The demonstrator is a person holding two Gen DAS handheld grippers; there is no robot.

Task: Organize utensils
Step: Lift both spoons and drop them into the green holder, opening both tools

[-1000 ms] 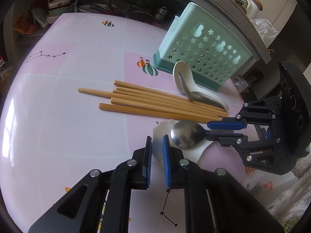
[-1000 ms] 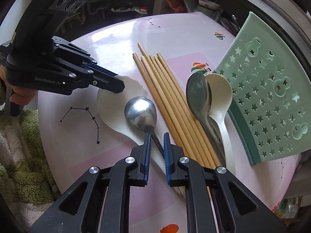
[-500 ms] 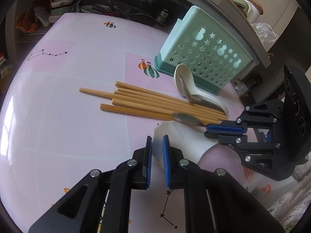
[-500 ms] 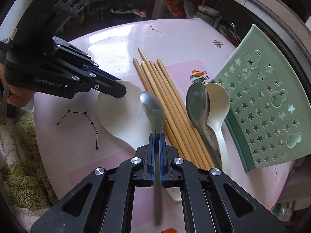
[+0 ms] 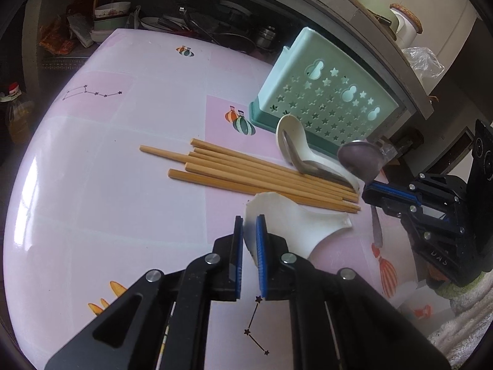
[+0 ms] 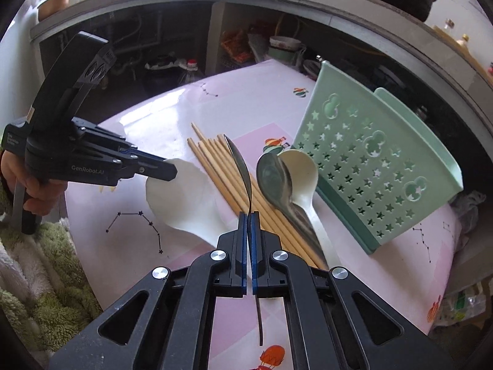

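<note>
My right gripper [image 6: 249,215] is shut on a metal spoon [image 6: 242,166], held edge-on above the table; its bowl also shows in the left wrist view [image 5: 359,160]. My left gripper [image 5: 249,220] is shut on the rim of a large white spoon [image 5: 295,219], also seen in the right wrist view [image 6: 181,197]. Several wooden chopsticks [image 5: 252,175] lie side by side on the pink table. Another metal spoon [image 6: 274,178] rests in a second white spoon [image 6: 303,172] next to the mint green utensil holder [image 6: 372,166], which lies on its side.
The pink patterned table [image 5: 107,185] has a rounded edge. A dark shelf with bowls and pans [image 5: 197,27] runs behind it. A green shaggy cloth [image 6: 40,277] lies at the left edge in the right wrist view.
My right gripper closed on the metal spoon's handle, lifted it off the white spoon and turned it edge-on. My left gripper stayed on the white spoon's rim.
</note>
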